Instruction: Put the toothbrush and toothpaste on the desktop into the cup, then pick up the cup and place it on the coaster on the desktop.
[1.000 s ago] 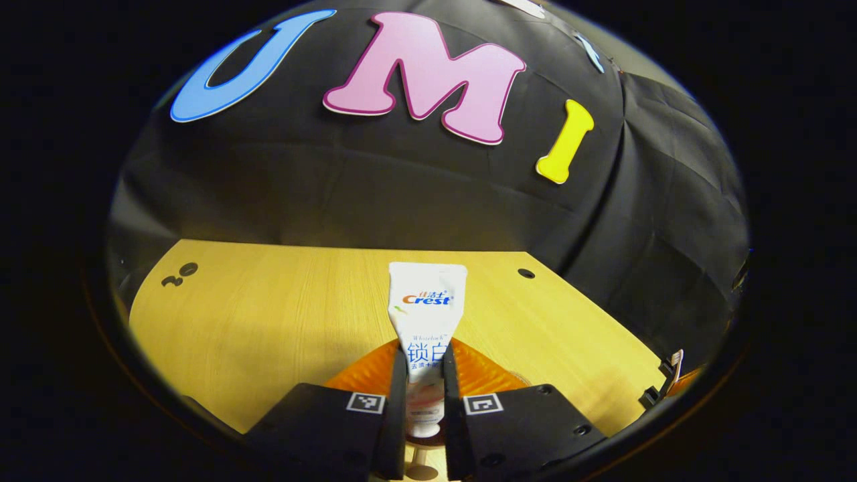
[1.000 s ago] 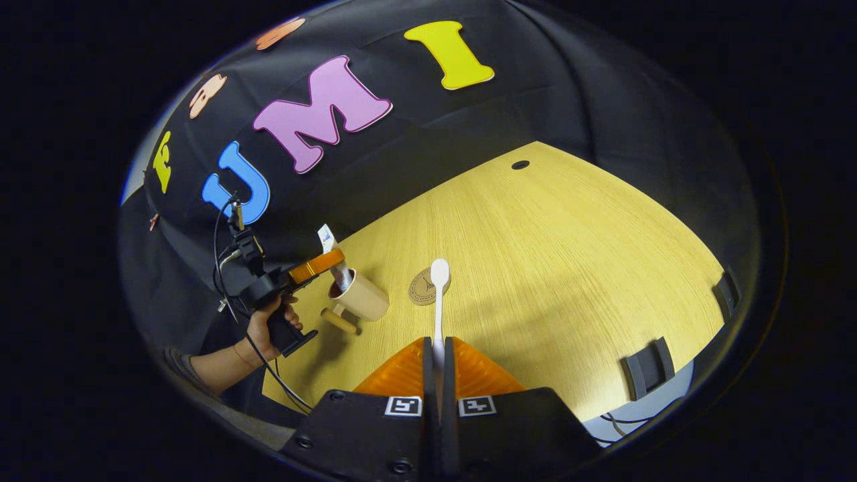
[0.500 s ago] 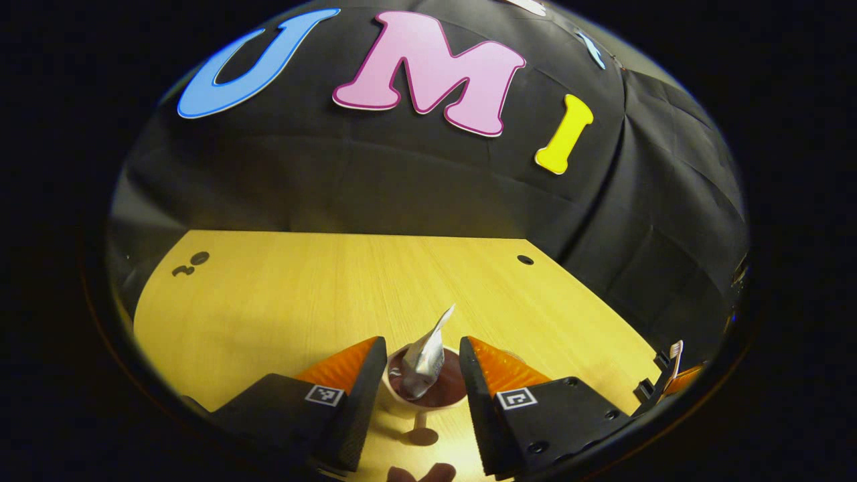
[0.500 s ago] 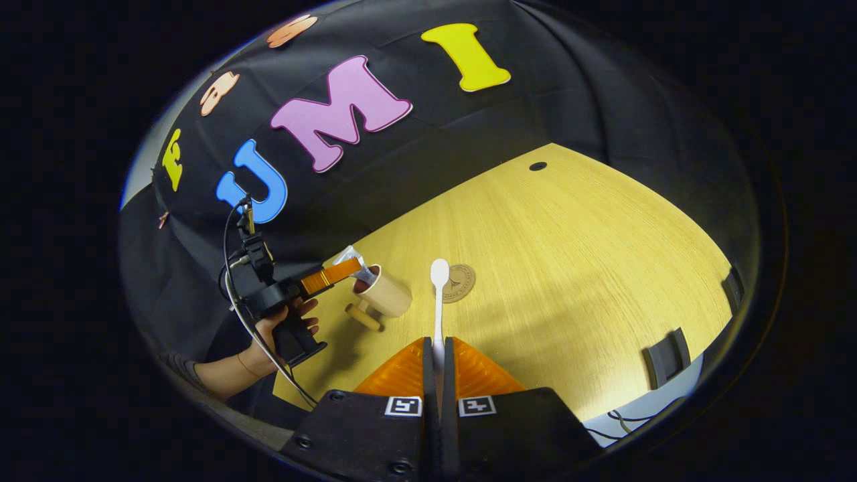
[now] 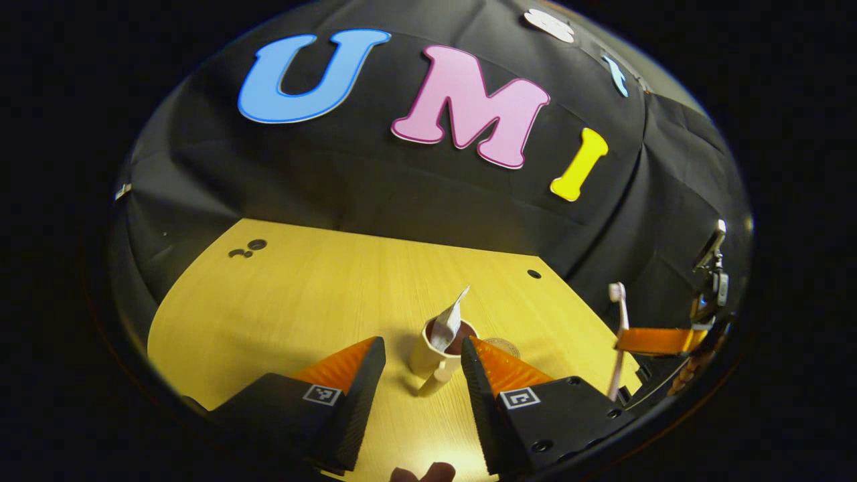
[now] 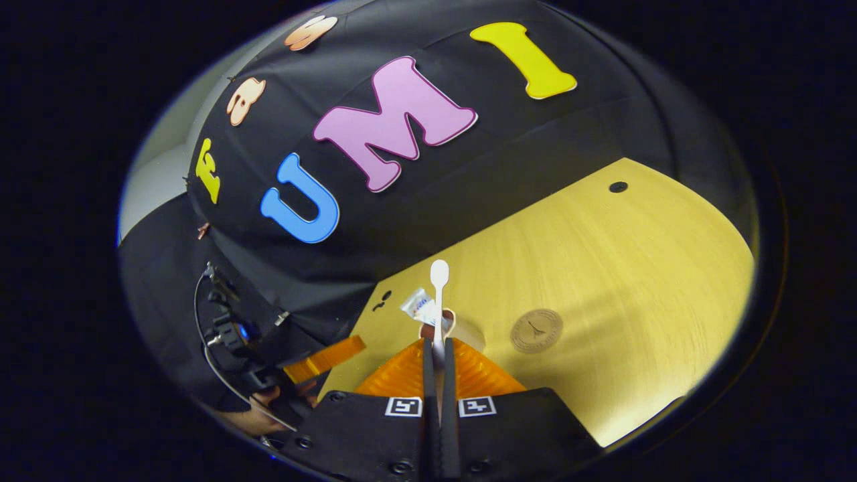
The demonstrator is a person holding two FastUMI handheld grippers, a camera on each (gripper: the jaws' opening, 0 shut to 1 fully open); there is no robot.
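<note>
Right gripper view put the toothbrush (image 6: pixel 439 294) clamped upright in the right gripper (image 6: pixel 438 365), jaws pressed together on the handle, head uppermost, lined up over the cup (image 6: pixel 448 328). Showed the toothpaste (image 6: pixel 418 306) leaning out of the cup's mouth, and the coaster (image 6: pixel 536 331) lying bare on the desktop (image 6: pixel 636 268), near the cup but apart from it.

Left gripper view showed the left gripper (image 5: pixel 418 388) spread wide and holding nothing, with the cup (image 5: pixel 435 351) standing between and beyond its fingers, the toothpaste (image 5: pixel 450 318) tilted inside, the coaster (image 5: pixel 502 346) just behind. Caught the right gripper (image 5: pixel 653 340) off to the side with the toothbrush (image 5: pixel 617 335) standing up through it.

Risk, as judged: could strike the tilted tube or the rim on the way down and tip the cup, since little free opening remained beside the toothpaste; could also let the long brush topple out if released too high.

Against a second ago: had gripped the tube then, now let go and backed away; had held the brush well off to the side of the cup, now brought over it.
</note>
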